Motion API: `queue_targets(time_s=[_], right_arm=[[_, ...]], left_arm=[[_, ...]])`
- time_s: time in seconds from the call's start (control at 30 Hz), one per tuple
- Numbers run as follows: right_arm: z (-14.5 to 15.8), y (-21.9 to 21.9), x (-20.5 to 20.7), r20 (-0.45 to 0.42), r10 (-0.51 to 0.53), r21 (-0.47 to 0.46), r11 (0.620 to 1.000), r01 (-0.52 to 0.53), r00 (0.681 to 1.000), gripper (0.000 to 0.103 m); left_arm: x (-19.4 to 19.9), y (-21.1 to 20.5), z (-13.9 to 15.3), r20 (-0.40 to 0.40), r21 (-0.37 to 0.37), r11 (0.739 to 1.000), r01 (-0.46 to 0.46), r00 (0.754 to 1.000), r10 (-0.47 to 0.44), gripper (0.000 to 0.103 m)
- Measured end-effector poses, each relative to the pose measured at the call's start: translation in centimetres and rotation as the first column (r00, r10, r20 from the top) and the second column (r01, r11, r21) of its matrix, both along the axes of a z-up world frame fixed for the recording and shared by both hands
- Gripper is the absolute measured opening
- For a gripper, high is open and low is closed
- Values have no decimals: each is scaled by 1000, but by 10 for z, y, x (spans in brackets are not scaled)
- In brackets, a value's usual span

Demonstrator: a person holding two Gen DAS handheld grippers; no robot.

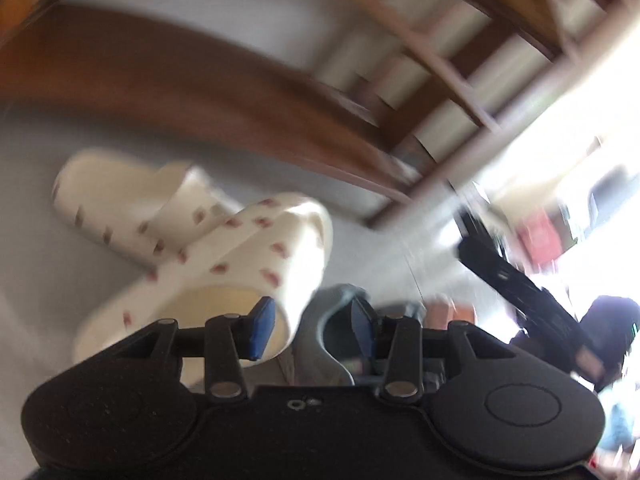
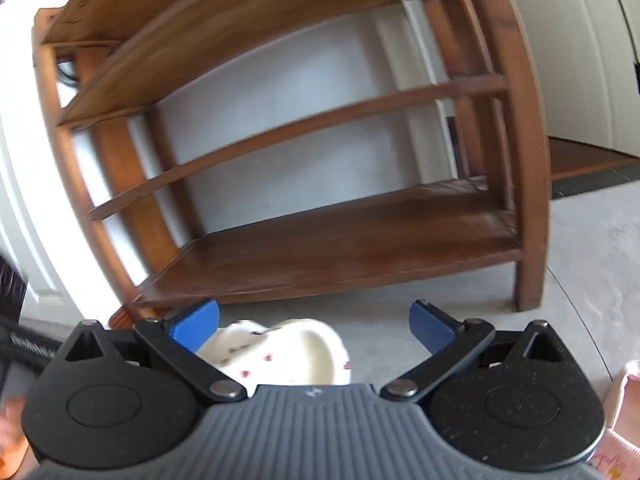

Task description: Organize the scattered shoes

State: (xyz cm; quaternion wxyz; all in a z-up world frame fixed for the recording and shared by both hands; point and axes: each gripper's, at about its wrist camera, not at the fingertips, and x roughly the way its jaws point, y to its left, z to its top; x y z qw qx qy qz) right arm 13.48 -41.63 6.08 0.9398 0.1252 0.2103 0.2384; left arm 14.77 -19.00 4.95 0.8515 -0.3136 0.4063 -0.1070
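In the blurred left wrist view, two white slippers with red spots lie on the grey floor: one [image 1: 120, 196] further off and one [image 1: 240, 264] tilted across it. My left gripper [image 1: 312, 328] has its jaws partly apart. The near slipper's rim and a grey shoe [image 1: 328, 344] show between the blue pads [image 1: 262, 328], with a gap left at the right pad. In the right wrist view my right gripper [image 2: 314, 328] stands wide open above another white spotted slipper [image 2: 288, 352], touching nothing. The wooden shoe rack [image 2: 320, 240] faces it with bare shelves.
The rack's lower shelf [image 1: 160, 92] curves across the left view. A black blurred device [image 1: 520, 280] and a dark figure [image 1: 612, 320] are at the right. A pink shoe [image 2: 624, 408] lies at the lower right on the grey floor [image 2: 580, 240].
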Motion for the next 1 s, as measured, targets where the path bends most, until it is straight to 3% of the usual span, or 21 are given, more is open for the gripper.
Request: queue_targets(time_s=[0.07, 0.2, 0.3, 0.33, 0.37, 0.5, 0.57, 0.6, 0.63, 0.7, 0.73, 0.77, 0.83, 0.87, 1.0], right_arm=[[-3, 2, 5, -10, 9, 8, 1000, -9, 1000, 103], [-9, 11, 12, -28, 68, 17, 998, -67, 997, 103], [-14, 20, 16, -50, 112, 54, 993, -109, 992, 103], [-15, 21, 15, -44, 118, 61, 991, -116, 992, 103], [-15, 21, 13, -37, 124, 67, 990, -121, 992, 103], [-12, 20, 10, -33, 107, 76, 992, -104, 994, 103], [-9, 16, 8, -27, 108, 95, 990, -105, 994, 103], [-8, 15, 7, -24, 108, 94, 990, -105, 994, 103], [-6, 16, 7, -22, 110, 88, 990, -107, 994, 103], [-3, 18, 7, -19, 112, 84, 990, -110, 994, 103], [-1, 19, 7, -18, 113, 87, 990, -111, 993, 103], [2, 24, 6, -14, 119, 93, 989, -118, 993, 103], [5, 34, 3, -9, 137, 91, 987, -136, 991, 103], [6, 41, 1, -7, 149, 89, 985, -147, 989, 103], [10, 72, -9, -3, 213, 68, 975, -213, 977, 103]], left_arm=[[-9, 2, -16, 17, -31, 993, -115, 993, 116, 41], [0, -1, -18, 57, -55, 995, -79, 995, 82, 38], [6, -3, -21, 87, -72, 996, -51, 995, 57, 25], [8, -3, -21, 97, -78, 996, -41, 994, 49, 14], [11, -4, -22, 107, -83, 996, -32, 993, 40, 10], [19, -6, -24, 149, -104, 995, 8, 989, 7, 9], [14, 10, 1, 181, -51, 990, 131, 976, -120, 10], [11, 19, 16, 197, -4, 978, 210, 959, -205, 10], [10, 21, 20, 197, 17, 972, 234, 952, -233, 10], [0, 45, 52, 162, 123, 928, 353, 915, -369, 10], [-4, 48, 56, 157, 137, 922, 363, 911, -382, 10], [-12, 61, 71, 131, 190, 897, 400, 895, -427, 9], [-24, 77, 86, 91, 220, 863, 455, 871, -482, 10], [-38, 93, 95, 43, 226, 834, 503, 850, -525, 11], [-71, 110, 94, -60, 246, 764, 596, 796, -602, 12]])
